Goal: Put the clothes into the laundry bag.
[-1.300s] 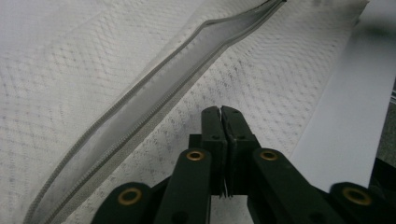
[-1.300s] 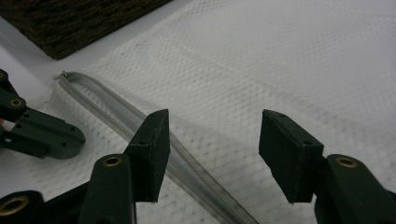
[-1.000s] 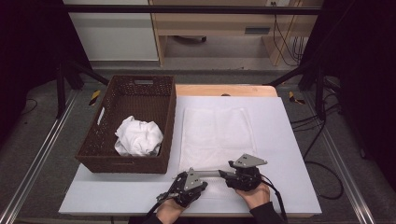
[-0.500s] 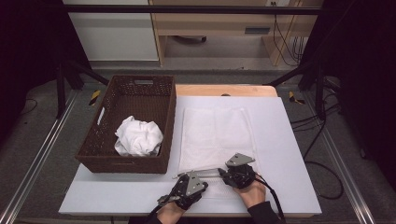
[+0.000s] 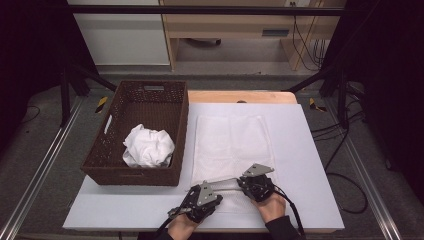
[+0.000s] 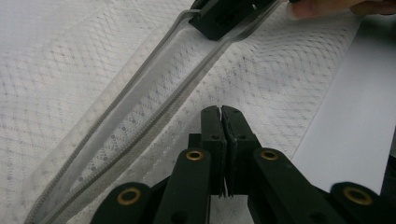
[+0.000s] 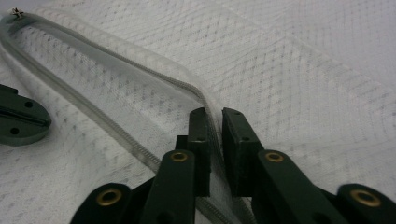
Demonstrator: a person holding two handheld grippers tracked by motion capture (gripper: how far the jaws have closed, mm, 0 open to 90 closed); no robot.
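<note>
A: High view: the white mesh laundry bag (image 5: 231, 145) lies flat just right of the wicker basket (image 5: 172, 130).

B: Left gripper (image 6: 222, 112) is pressed closed on mesh beside the open zipper (image 6: 140, 107). Right gripper (image 7: 214, 116), slightly parted, pinches the zipper edge at the bag's near end.
</note>
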